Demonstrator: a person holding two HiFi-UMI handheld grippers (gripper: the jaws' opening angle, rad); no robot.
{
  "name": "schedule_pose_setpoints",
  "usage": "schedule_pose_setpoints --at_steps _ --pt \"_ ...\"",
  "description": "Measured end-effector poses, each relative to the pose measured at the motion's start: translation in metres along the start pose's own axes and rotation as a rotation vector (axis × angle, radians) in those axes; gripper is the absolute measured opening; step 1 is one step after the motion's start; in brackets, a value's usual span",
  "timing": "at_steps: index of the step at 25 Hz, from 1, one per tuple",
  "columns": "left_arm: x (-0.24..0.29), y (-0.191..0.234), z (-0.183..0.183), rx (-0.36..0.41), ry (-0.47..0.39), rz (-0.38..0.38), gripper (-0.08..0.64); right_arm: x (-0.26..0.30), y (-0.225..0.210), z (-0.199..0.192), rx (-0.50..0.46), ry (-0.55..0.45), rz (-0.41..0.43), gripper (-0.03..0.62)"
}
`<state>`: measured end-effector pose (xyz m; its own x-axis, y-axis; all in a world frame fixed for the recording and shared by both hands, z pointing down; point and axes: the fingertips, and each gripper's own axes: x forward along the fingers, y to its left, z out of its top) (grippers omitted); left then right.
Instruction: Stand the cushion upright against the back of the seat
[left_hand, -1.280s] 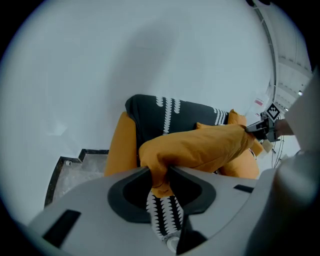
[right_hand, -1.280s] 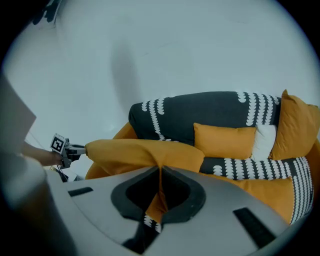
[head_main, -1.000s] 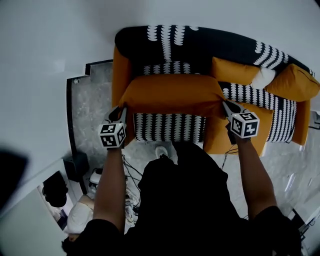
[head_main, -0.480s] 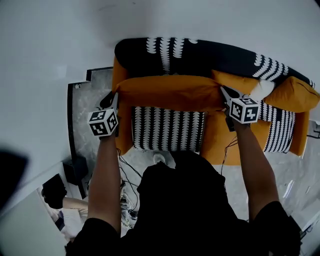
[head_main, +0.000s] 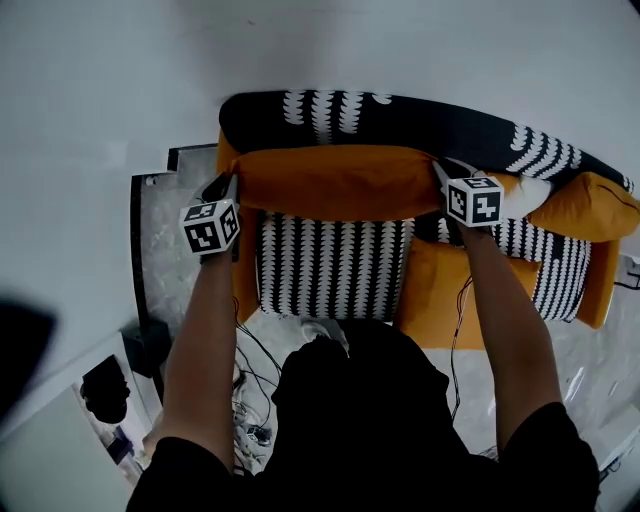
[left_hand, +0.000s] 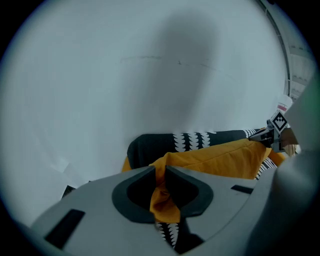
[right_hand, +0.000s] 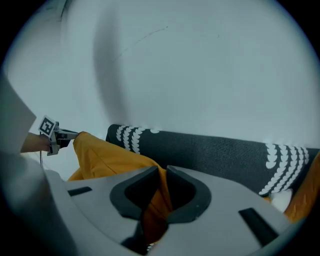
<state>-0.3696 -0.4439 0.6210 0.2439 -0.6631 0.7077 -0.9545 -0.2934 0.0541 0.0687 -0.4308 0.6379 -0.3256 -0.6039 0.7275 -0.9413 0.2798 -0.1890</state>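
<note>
Cushion hung lengthwise over seat, close to sofa back. Left gripper: jaws had just been closing and were clamped on cushion's left corner. Right gripper: jaws were pinched tight on right corner. Orange fabric was bunched between both pairs.

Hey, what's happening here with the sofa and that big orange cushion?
A person holds a hand-held gripper in each hand. The left hand-held gripper pinches one end of the orange cushion, its jaws having just been closing on the fabric. The right hand-held gripper pinches the other end. The cushion hangs between them above the striped seat, close to the black backrest, and neither end is released yet.
</note>
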Motion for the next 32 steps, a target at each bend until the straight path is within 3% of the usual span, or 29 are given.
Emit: schedule_pose_setpoints --at_steps 5,9,13,19,24,32 --pt "0.016 0.005 0.01 0.018 0.022 0.006 0.072 -0.021 -0.007 0.035 -0.027 -0.11 -0.012 0.103" --pt "0.023 0.011 0.011 0.003 0.026 0.009 0.072 -0.047 -0.008 0.036 -0.003 -0.171 -0.039 0.125" --pt "0.03 0.014 0.016 -0.004 0.028 0.031 0.078 -0.047 -0.004 0.009 -0.003 -0.134 -0.05 0.166" --pt "0.025 0.014 0.023 -0.083 -0.034 0.047 0.087 -0.021 -0.012 -0.008 0.005 -0.062 -0.098 0.166" --pt "0.005 0.013 0.056 -0.025 -0.11 0.067 0.104 0.001 -0.024 0.006 -0.045 -0.03 -0.103 0.166" --pt "-0.026 -0.027 0.063 0.049 -0.125 -0.016 0.104 0.02 -0.027 0.012 -0.085 0.042 -0.116 0.166"
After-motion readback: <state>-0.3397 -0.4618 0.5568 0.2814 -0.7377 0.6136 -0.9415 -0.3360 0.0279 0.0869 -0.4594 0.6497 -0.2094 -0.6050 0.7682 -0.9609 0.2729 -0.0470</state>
